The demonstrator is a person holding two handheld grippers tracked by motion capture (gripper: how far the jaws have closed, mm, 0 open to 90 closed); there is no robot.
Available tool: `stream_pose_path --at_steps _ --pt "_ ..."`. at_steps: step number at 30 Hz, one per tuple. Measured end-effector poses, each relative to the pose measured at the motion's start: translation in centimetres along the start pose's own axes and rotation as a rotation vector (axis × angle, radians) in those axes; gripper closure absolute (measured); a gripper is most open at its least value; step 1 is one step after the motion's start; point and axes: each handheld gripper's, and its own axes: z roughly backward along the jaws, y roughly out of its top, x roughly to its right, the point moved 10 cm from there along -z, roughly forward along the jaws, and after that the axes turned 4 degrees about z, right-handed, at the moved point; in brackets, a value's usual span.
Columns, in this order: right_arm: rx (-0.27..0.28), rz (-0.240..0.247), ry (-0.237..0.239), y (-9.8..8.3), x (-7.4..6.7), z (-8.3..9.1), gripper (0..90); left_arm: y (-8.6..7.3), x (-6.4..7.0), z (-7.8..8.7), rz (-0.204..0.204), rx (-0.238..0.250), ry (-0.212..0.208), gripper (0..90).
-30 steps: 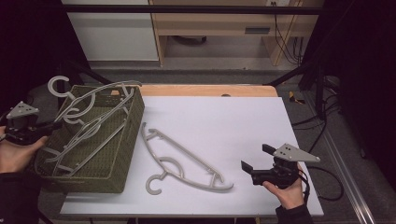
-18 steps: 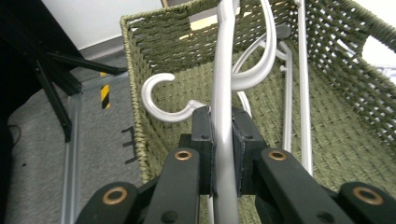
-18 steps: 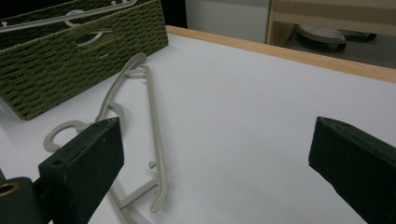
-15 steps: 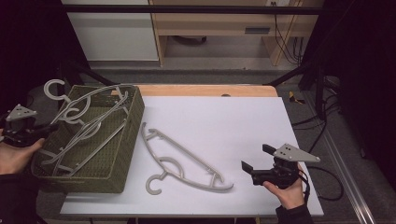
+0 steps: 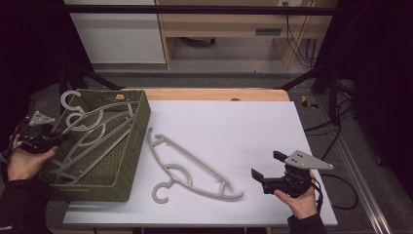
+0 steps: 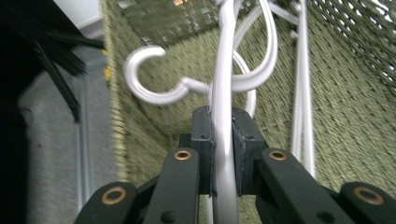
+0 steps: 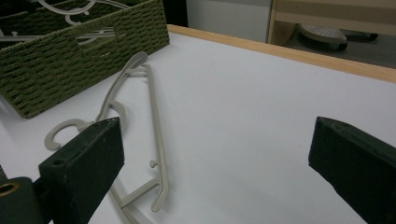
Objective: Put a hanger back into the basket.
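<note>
On white table (image 5: 272,126), grey hanger (image 5: 192,168) lying diagonally, hook nearest person.

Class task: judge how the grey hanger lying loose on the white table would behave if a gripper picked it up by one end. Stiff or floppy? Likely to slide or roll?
The hanger looks like thin moulded plastic, so probably stiff and light. Lying flat on the smooth table, it would likely slide or pivot, not roll. Held at one end, its long frame may swing.

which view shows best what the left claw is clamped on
The left gripper view: its jaws pinch a grey hanger in the basket. The high view shows the left claw small at the basket's edge.
</note>
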Motion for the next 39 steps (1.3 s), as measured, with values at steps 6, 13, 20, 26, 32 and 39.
stream_pose_path --at_steps 6,13,20,26,32,39 --pt "-0.001 0.0 0.002 0.0 -0.1 0.0 3.7 -1.2 0.0 -1.0 0.052 -0.054 -0.019 81.1" --pt "-0.005 0.01 0.007 0.0 -0.2 -0.1 3.8 -2.1 0.2 -1.7 0.078 -0.124 -0.012 73.5" --pt "-0.004 0.014 0.008 0.0 -0.2 -0.1 3.9 -2.4 0.3 -1.1 0.093 -0.104 -0.028 69.0" --pt "-0.007 0.011 0.011 0.1 -0.4 -0.3 4.2 -2.6 0.5 -0.2 0.094 -0.07 -0.028 63.5" --pt "-0.011 0.012 0.013 0.0 -0.4 -0.4 4.2 -1.9 0.8 1.2 0.129 0.003 -0.059 61.6" --pt "-0.002 0.015 0.017 0.5 -0.6 -0.4 4.3 0.4 4.5 3.7 0.088 0.157 -0.136 54.4"
